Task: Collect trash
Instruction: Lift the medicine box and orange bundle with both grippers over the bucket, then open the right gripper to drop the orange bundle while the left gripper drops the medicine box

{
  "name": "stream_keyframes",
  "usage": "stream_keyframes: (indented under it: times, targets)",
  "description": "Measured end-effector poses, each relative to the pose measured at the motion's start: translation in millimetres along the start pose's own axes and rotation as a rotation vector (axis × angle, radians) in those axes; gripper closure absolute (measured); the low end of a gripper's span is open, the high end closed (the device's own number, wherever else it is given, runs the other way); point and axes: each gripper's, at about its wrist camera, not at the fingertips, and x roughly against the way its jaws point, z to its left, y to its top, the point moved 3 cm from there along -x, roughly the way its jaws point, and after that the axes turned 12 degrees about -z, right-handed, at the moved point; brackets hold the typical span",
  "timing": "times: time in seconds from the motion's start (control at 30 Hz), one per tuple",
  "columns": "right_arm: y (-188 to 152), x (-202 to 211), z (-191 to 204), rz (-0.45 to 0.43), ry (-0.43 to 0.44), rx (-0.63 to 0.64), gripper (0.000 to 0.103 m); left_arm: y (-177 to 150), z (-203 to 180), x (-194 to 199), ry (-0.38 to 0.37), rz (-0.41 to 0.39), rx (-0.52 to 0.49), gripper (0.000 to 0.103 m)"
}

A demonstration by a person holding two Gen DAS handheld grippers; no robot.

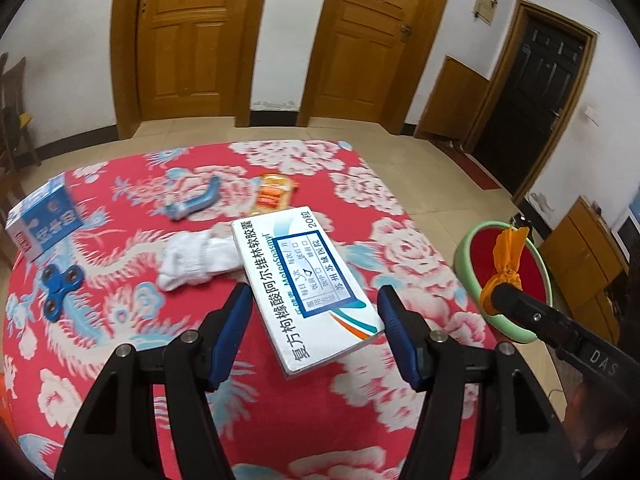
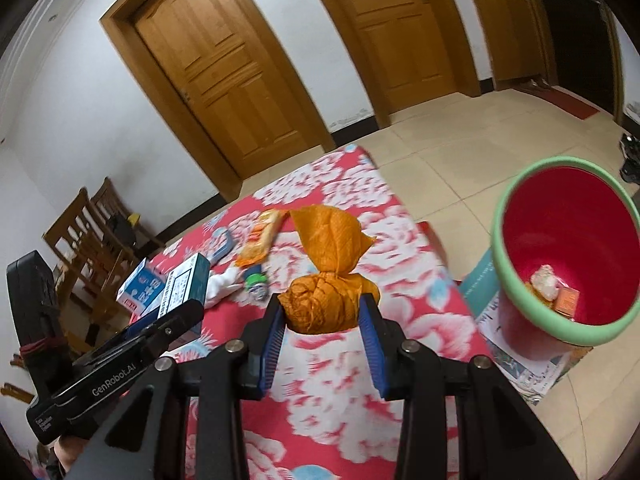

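Your right gripper (image 2: 322,312) is closed on a knotted orange crinkled bag (image 2: 326,276), above the table. Your left gripper (image 1: 314,316) pinches the white flat medicine box (image 1: 306,280) by its near edges, tilted. That thin grip could let the box twist free. The red bin with green rim (image 2: 560,334) stands right, off the edge; release early and the bag lands on tiles. Red floral tablecloth (image 1: 320,420); wooden doors (image 1: 192,36) far.
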Motion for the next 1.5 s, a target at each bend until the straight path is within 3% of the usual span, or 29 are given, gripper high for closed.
stream_keyframes:
  times: [0.73, 1.23, 1.5]
  targets:
    - [16.9, 39.7, -115.7, -0.09, -0.141, -0.176, 0.062, -0.9, -103.1, -40.1, -0.124, 0.048, -0.143, 0.038]
    - [20.1, 40.0, -203.8, -0.096, -0.274, -0.281, 0.058, -8.9, -177.7, -85.0, -0.234, 0.089, -0.228, 0.038]
    - [19.0, 44.2, -230.8, -0.108, -0.307, -0.318, 0.047, -19.0, -215.4, -104.8, -0.285, 0.118, -0.282, 0.038]
